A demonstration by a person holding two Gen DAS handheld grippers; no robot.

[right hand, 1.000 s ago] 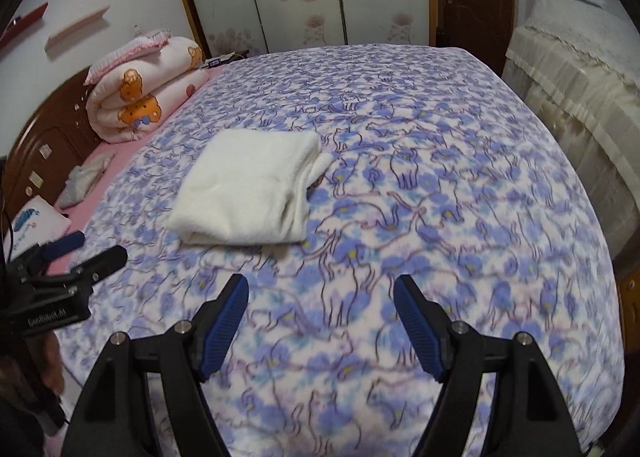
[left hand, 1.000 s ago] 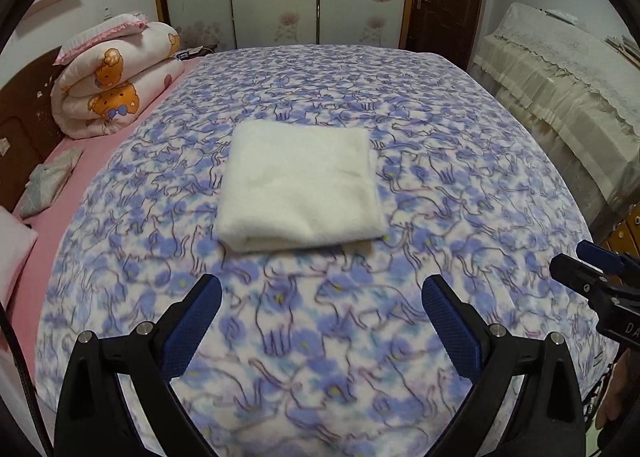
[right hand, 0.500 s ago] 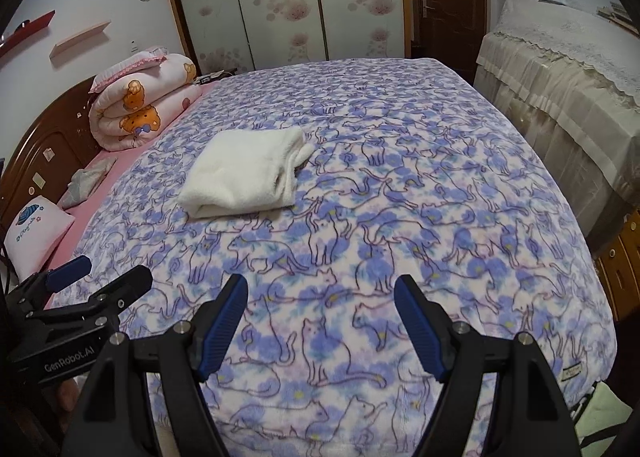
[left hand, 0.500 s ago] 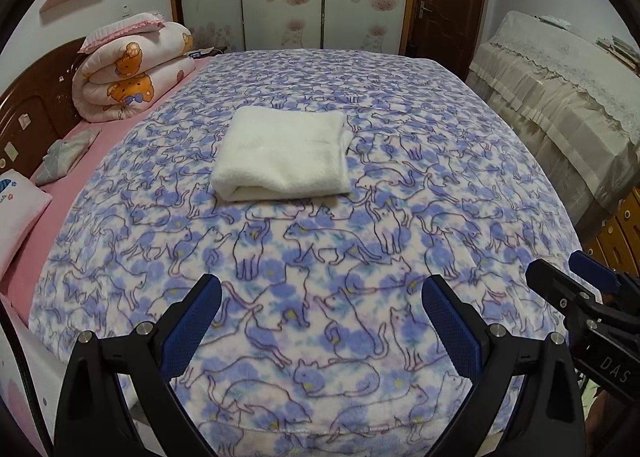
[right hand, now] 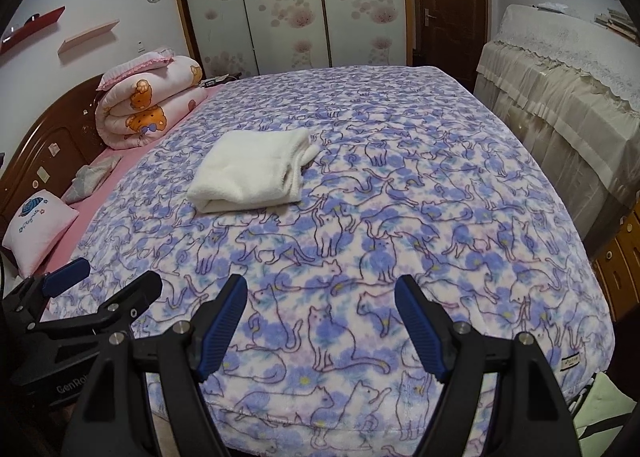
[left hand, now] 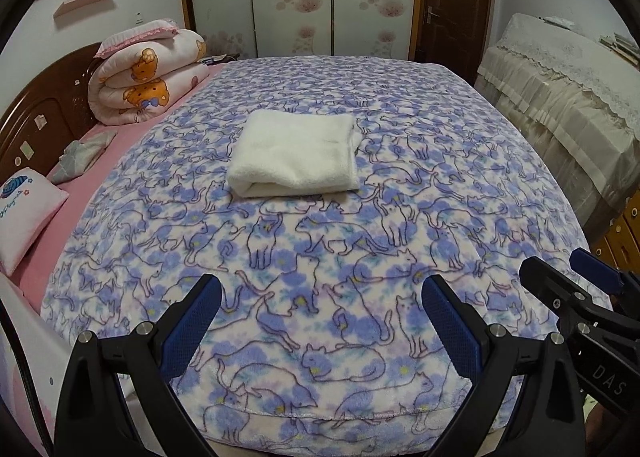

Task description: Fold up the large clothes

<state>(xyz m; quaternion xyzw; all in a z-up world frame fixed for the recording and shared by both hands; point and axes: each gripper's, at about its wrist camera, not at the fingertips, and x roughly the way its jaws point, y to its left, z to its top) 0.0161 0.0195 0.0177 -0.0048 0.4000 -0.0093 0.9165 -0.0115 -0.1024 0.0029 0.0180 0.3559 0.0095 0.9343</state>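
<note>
On the bed (left hand: 460,145), the folded garment (left hand: 296,155) lay well ahead of both empty, released hand-held grippers, left (left hand: 320,321) and right (right hand: 320,321), its long axis crosswise, more directly before the left, up-left of the right.

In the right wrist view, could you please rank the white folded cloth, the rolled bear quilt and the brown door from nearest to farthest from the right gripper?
From the right gripper:
1. White folded cloth, mid-bed, left of centre.
2. Rolled bear quilt, far left, by the headboard.
3. Brown door, back wall, beyond the bed.
</note>
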